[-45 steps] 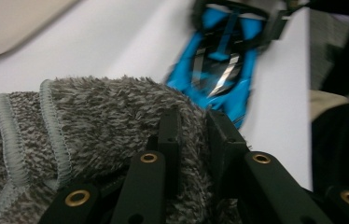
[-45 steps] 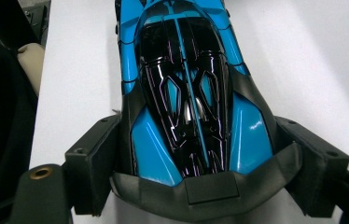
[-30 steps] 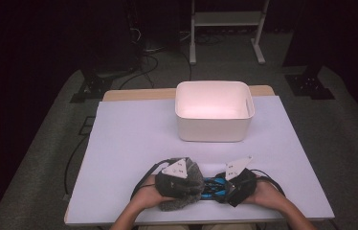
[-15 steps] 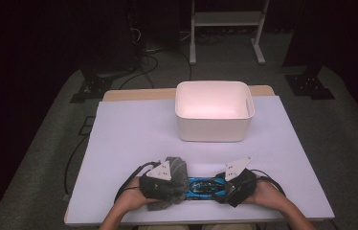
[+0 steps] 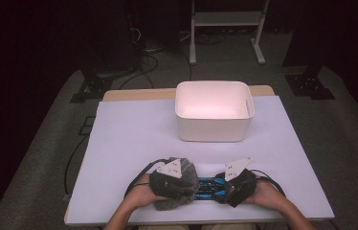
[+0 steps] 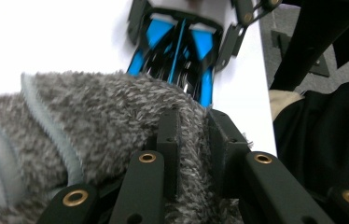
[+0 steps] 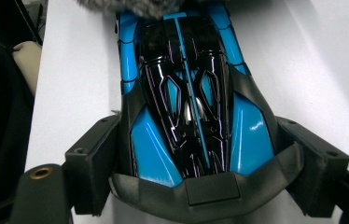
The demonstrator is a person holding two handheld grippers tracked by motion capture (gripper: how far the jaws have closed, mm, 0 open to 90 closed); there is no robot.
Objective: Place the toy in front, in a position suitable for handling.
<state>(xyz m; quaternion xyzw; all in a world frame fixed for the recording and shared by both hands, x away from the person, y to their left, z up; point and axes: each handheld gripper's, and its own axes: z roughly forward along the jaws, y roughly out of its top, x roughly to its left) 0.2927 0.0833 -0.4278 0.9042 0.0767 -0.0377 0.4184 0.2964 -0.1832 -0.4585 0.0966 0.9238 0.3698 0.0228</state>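
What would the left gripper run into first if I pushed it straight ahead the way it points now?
The left gripper, shut on the grey fuzzy cloth, points at the blue and black toy car just beyond it, which the right gripper clamps by its sides. The cloth would likely press onto the car first; depth is unclear.

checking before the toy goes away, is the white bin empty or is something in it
Empty, as far as shows: in the high view the white bin has bare inner walls and floor; the blue toy car lies on the table.

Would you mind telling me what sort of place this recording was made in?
Probably a lab or studio recording set-up: a white-covered table amid dark surroundings, cables trailing across grey carpet, and a metal stand behind.
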